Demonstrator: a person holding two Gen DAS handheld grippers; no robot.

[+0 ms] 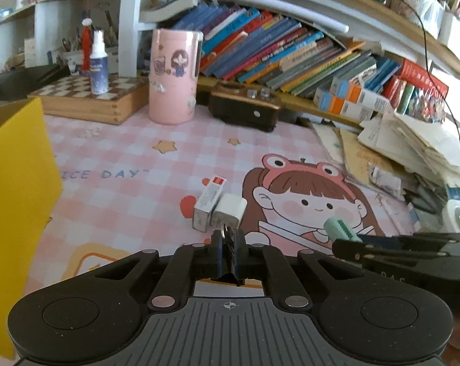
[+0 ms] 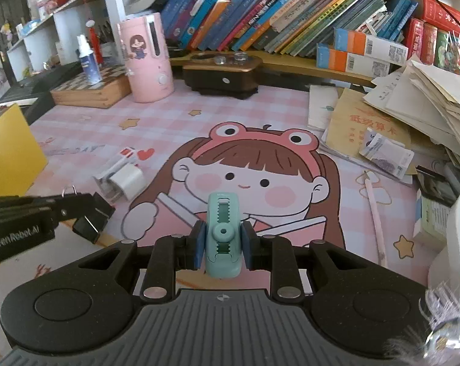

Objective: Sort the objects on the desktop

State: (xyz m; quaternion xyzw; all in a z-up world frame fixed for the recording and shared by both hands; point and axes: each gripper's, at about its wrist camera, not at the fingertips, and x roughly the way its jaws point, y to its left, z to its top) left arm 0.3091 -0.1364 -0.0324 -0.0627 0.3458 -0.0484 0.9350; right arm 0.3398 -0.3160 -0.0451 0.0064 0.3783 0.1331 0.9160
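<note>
Right wrist view shows the right gripper (image 2: 222,239) clamped on a mint-green correction tape (image 2: 222,231) above the pink desk mat (image 2: 260,116); the left gripper (image 1: 228,251) pinches a black binder clip (image 1: 228,256) beside the white charger (image 1: 230,210).

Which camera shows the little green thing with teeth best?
The right wrist view. There the green toothed gadget sits centred and close, clamped between the right gripper jaws, its zigzag teeth and round button clear. The left wrist view shows only one end of it, poking out at the right past the black gripper.
</note>
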